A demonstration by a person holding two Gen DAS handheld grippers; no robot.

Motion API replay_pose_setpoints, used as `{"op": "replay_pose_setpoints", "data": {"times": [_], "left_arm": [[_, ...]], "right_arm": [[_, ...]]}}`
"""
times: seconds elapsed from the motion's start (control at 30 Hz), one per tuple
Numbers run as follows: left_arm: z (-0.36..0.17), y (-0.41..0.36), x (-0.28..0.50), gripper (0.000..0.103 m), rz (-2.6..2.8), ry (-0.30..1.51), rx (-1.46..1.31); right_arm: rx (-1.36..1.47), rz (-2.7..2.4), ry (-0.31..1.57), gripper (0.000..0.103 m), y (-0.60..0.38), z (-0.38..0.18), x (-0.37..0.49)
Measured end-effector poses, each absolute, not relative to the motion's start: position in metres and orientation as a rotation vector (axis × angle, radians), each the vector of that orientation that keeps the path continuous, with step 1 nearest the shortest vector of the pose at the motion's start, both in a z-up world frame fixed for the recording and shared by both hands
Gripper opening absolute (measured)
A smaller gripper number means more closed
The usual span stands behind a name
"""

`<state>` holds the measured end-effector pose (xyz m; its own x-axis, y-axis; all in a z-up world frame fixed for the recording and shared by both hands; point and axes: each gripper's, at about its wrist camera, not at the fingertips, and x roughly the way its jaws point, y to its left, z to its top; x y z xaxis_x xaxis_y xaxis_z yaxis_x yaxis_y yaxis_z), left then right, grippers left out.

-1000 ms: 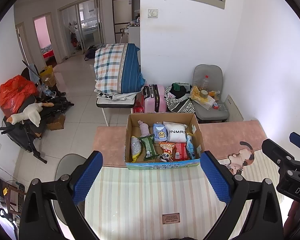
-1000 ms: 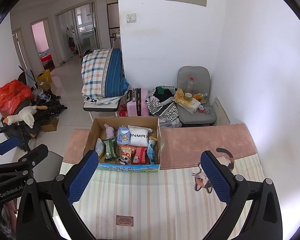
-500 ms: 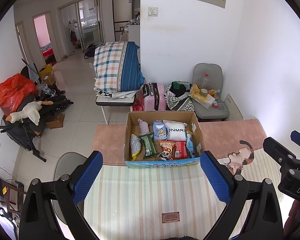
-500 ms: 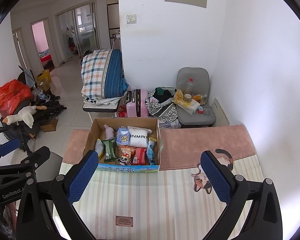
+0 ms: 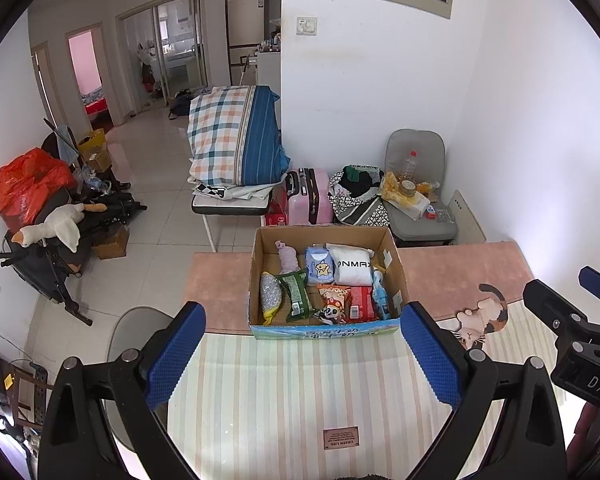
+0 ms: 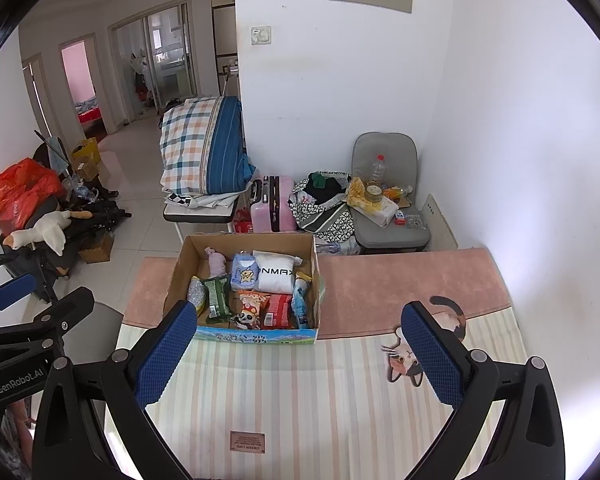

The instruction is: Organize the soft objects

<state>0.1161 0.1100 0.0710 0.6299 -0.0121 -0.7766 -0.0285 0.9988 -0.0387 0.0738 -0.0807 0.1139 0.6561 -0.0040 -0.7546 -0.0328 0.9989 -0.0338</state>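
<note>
An open cardboard box (image 5: 260, 276) stands on the table's striped mat (image 5: 284, 392). It holds several soft packs: a white pack (image 5: 354, 269), a blue tissue pack (image 5: 319, 269), a green bag (image 5: 296, 297), red snack bags (image 5: 360, 302) and a pink plush (image 5: 287, 259). The box also shows in the right wrist view (image 6: 180, 276). My left gripper (image 5: 303, 354) is open and empty, well short of the box. My right gripper (image 6: 300, 354) is open and empty, to the right of the box.
A cat picture (image 6: 424, 344) lies on the mat at the right. Beyond the table stand a bench with a plaid pillow (image 5: 236, 136), a pink suitcase (image 5: 306, 196), a grey chair with clutter (image 5: 416, 184) and a stroller with a goose plush (image 5: 52, 224).
Both grippers have risen or pulled back slightly; the box sits a little lower and nearer centre in the views. Both stay open and empty.
</note>
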Motion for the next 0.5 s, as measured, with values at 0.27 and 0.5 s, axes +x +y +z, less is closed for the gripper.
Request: {"op": "replay_pose_setpoints", "data": {"times": [0.27,0.5], "left_arm": [[0.0708,0.1100,0.1176,0.100,0.009,0.886,-0.048],[0.0710,0.1101,0.1186,0.100,0.011,0.882,-0.045]], "right_arm": [[-0.047,0.015,0.855,0.103,-0.0821,0.1120,0.0751],[-0.050,0.013,0.856,0.103,-0.0820,0.1125,0.0761]]}}
